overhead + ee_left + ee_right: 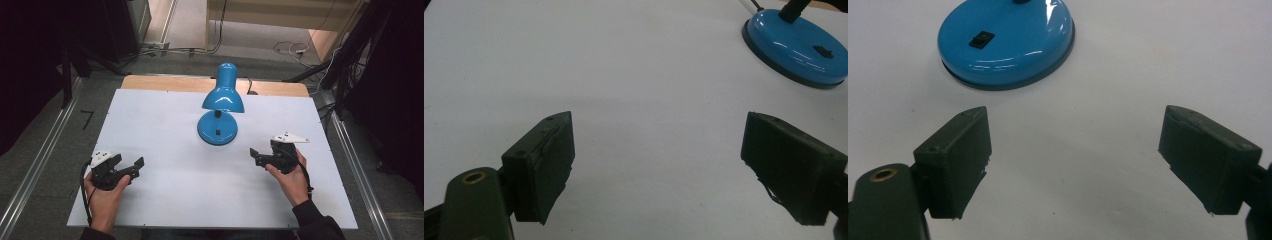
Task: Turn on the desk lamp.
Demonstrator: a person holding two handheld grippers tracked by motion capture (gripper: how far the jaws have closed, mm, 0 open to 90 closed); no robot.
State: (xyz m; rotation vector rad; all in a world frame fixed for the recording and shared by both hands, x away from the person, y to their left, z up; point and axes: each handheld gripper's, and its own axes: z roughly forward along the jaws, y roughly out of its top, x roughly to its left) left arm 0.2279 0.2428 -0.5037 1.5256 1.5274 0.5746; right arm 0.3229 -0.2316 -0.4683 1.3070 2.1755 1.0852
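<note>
A blue desk lamp stands upright at the middle back of the white table board, its shade tipped toward the person. Its round base carries a small black switch. My left gripper is held low at the front left, open, with nothing between its jaws; the lamp base lies ahead to its upper right. My right gripper is held at the front right, open and empty, pointing left toward the base, a short way from it.
The white board lies on a wooden tabletop whose back edge shows behind it. Metal rails run along both sides on grey floor. Cables and dark stands crowd the back right.
</note>
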